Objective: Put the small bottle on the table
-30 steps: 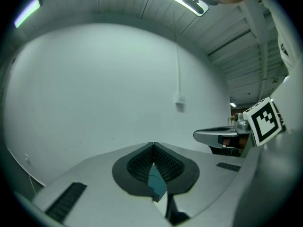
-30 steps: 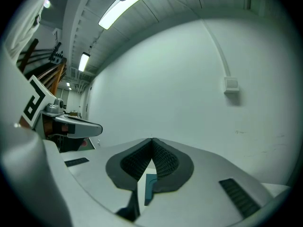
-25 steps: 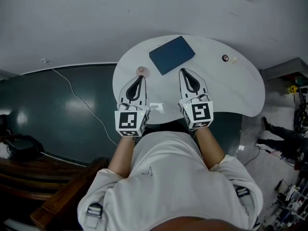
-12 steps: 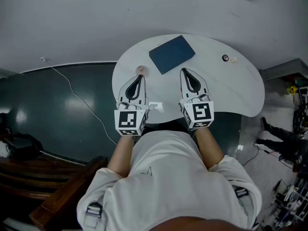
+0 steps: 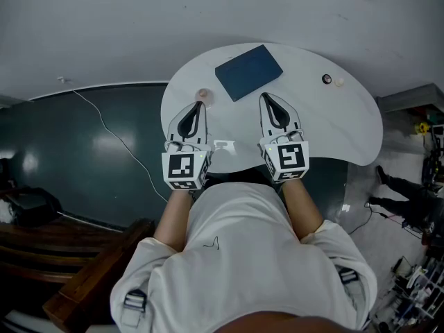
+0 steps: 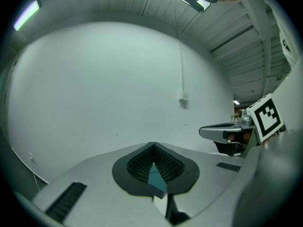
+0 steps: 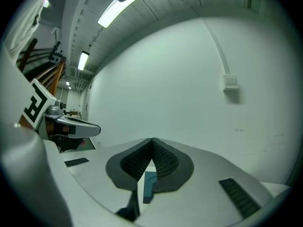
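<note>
A small pinkish object point(image 5: 203, 95), seemingly the small bottle seen from above, stands on the white rounded table point(image 5: 347, 127) near its left edge. My left gripper point(image 5: 196, 107) is shut and empty, and its tip lies just short of that object. To the right my right gripper point(image 5: 267, 99) hovers over the table, also shut with nothing in it. In the left gripper view the ribbed pads point(image 6: 142, 162) meet at the tip of the left gripper point(image 6: 153, 145). The right gripper point(image 7: 152, 140) shows the same in its own view. Both gripper views face a blank white wall.
A dark blue flat book or box point(image 5: 248, 71) lies at the table's far middle, ahead of both grippers. A small dark round item point(image 5: 326, 80) and a pale one point(image 5: 338, 82) sit at the far right. A small white piece point(image 5: 224, 146) lies between the grippers. Dark floor with a cable point(image 5: 111, 134) lies to the left.
Both grippers have shifted slightly forward over the table, the left one a little to the left. Both stay shut and empty.
</note>
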